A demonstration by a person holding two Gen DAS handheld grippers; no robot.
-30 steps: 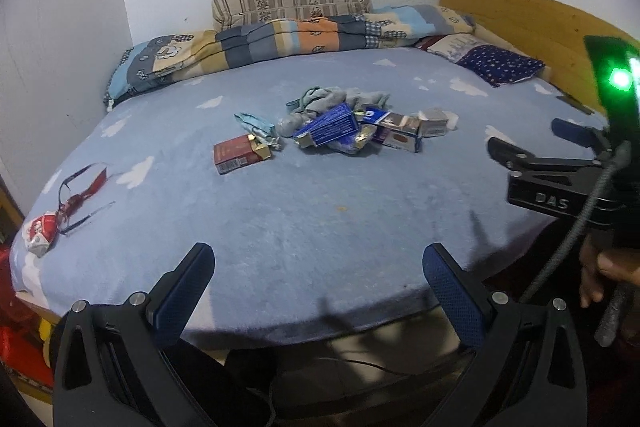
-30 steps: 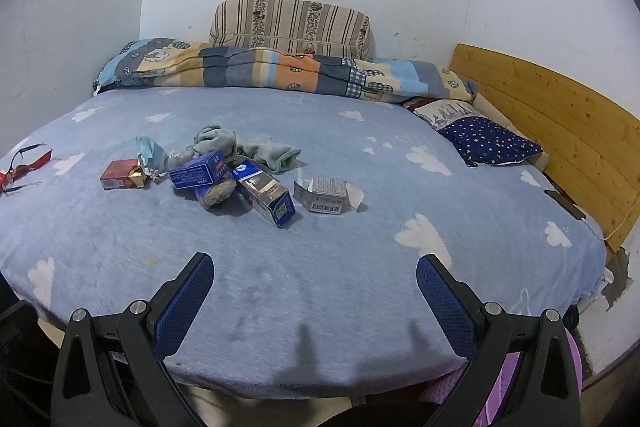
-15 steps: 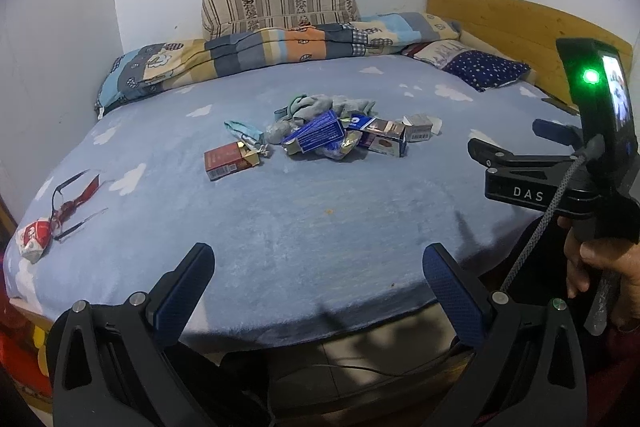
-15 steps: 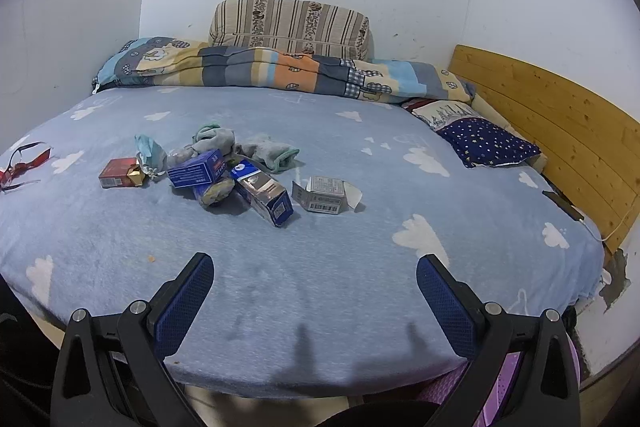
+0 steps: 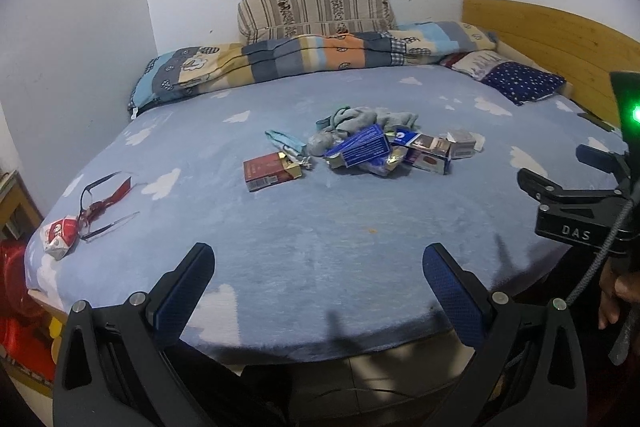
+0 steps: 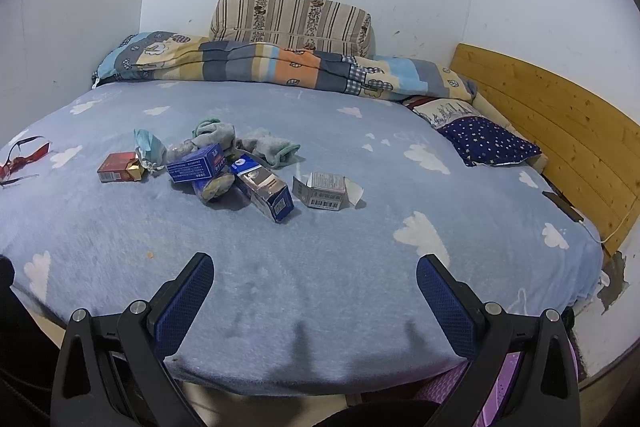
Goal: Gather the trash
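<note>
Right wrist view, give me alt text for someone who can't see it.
The open right gripper hovers at the near edge of a blue cloud-print bed. Mid-bed lies a litter pile: a red carton, blue boxes, a grey box and crumpled socks.

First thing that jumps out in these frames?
The trash pile mid-bed: blue boxes, a red pack at its left end and a grey box at its right, against grey socks. At the bed's left edge lie glasses beside a crumpled red-and-white wrapper. Both grippers, left and right, hover open at the near edge.
</note>
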